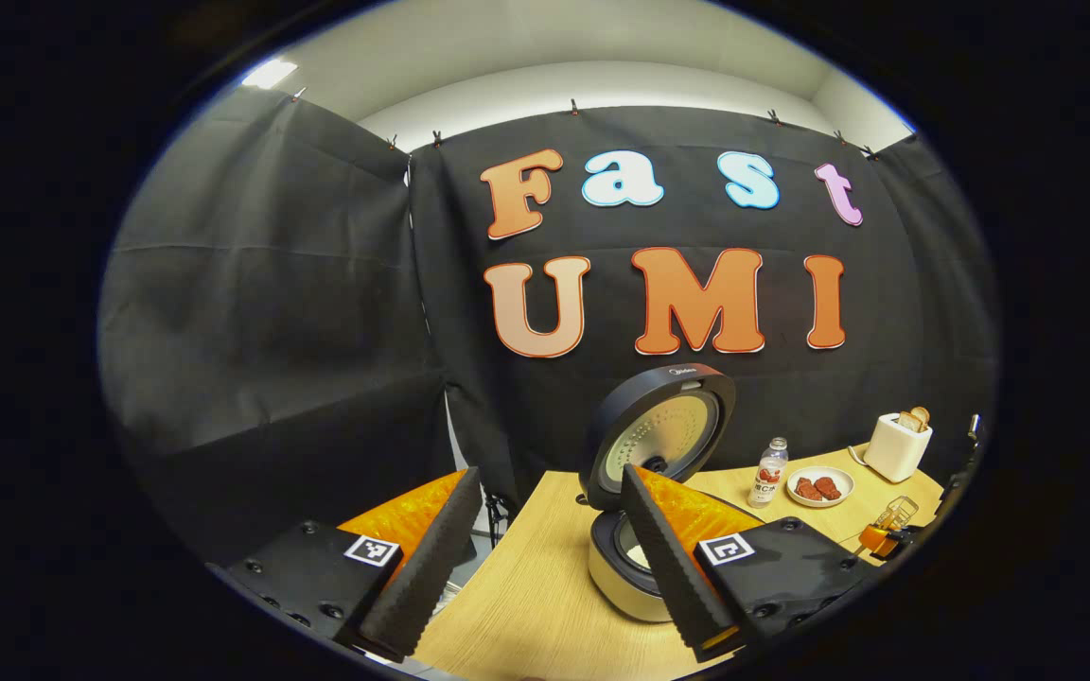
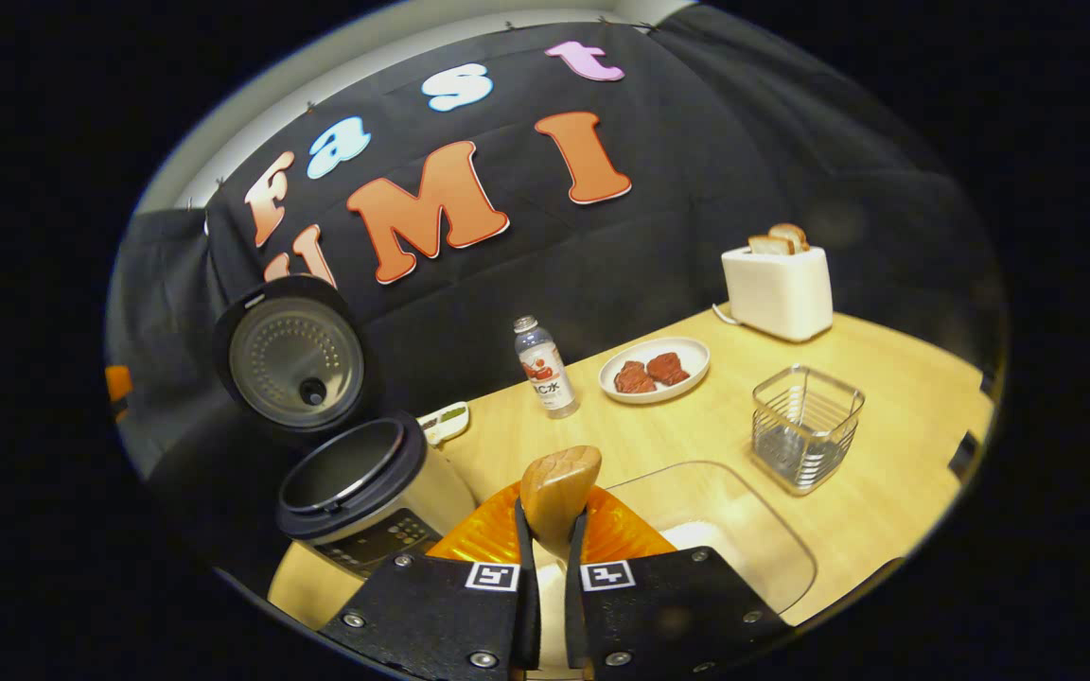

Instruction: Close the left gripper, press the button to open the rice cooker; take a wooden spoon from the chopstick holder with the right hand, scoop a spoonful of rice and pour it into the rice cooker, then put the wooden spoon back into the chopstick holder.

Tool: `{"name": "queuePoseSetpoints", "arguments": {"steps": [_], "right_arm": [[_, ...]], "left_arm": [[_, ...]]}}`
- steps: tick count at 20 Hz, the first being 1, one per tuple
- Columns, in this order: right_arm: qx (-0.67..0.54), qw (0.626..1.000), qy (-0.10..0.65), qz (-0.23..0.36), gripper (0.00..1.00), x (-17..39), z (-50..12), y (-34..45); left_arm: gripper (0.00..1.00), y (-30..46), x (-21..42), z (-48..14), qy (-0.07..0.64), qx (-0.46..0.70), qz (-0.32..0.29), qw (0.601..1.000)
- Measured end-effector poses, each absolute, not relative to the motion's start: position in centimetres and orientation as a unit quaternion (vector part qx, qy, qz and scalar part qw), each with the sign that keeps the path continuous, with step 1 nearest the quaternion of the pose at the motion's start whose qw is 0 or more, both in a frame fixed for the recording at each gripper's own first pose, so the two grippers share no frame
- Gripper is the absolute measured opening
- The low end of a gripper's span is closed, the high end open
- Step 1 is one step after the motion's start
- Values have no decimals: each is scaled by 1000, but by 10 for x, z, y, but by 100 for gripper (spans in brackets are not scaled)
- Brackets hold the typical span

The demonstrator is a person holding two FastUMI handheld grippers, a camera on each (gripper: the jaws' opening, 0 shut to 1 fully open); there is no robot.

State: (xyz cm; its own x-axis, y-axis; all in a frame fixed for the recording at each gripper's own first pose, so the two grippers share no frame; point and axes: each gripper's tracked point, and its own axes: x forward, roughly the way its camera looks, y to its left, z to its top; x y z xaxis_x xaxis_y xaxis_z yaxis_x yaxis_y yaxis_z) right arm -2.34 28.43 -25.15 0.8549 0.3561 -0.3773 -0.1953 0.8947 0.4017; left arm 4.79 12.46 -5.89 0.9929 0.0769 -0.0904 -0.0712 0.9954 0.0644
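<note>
Rice cooker [image 2: 356, 492] lid already up; right gripper [image 2: 545, 558] jaws clamp the wooden spoon [image 2: 559, 487] beside it; left gripper [image 1: 545, 558] jaws gape; scooping, pouring, returning remain.

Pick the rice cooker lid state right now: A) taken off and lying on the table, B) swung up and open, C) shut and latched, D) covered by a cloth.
B: the rice cooker has its lid standing upright behind the body, inner plate facing forward, with the pot's open mouth below it; the left gripper view shows the same raised lid.
</note>
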Motion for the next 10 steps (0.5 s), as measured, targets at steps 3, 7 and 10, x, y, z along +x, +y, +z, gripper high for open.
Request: {"name": "queuePoseSetpoints", "arguments": {"steps": [3, 7, 10], "right_arm": [[272, 917, 270, 109, 10, -22, -265, 279], [382, 867, 317, 52, 10, -13, -274, 267], [441, 837, 323, 33, 10, -11, -272, 250]], "left_arm": [[98, 123, 48, -62, 48, 24, 35, 998], [97, 117, 50, -65, 53, 22, 27, 998], [97, 117, 52, -64, 52, 23, 30, 998]]}}
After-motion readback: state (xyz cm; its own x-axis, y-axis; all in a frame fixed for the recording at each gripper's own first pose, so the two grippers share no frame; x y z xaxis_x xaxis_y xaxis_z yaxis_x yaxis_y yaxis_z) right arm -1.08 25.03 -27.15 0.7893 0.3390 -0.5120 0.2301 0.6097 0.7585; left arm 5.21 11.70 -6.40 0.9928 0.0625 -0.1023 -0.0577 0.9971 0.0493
